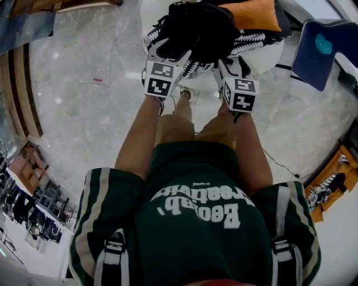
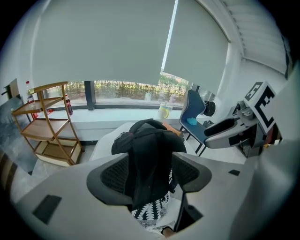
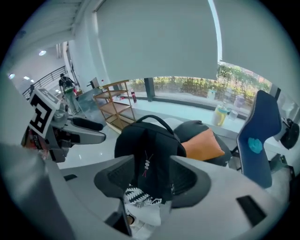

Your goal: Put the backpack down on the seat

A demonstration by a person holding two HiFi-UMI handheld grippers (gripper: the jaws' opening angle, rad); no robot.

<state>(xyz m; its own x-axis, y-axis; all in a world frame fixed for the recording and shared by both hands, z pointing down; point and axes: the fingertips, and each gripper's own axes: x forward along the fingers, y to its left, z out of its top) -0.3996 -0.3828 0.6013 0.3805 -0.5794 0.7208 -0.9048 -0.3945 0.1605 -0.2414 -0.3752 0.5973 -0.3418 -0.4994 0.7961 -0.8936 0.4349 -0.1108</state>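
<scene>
As the head view looks steeply down past a green shirt, the left gripper (image 1: 174,55) and the right gripper (image 1: 230,66) reach forward side by side, and both meet the near edge of a black fabric backpack (image 1: 202,25). This backpack is at the far middle of the scene, over a white seat (image 1: 264,56) that is covered with a black-and-white zigzag cloth (image 1: 249,40). I cannot tell whether its bottom already rests on the seat. A flat orange cushion (image 1: 253,13) lies just beyond the backpack to the right, a blue chair (image 1: 320,51) stands further right, and a grey marble floor (image 1: 89,84) spreads on the left.

In the left gripper view, the two dark ribbed pads (image 2: 115,176) pinch a fold of the backpack between them, and the rest of the bag rises beyond the fingertips. The zigzag cloth shows below the fold. A wooden shelf rack (image 2: 47,124) stands far left by the window.

In the right gripper view, the pads (image 3: 185,180) also press on the backpack from both sides, with a small zip pull hanging in the middle. The bag's top handle curves above the fingers, and the orange cushion lies close behind on the right.
</scene>
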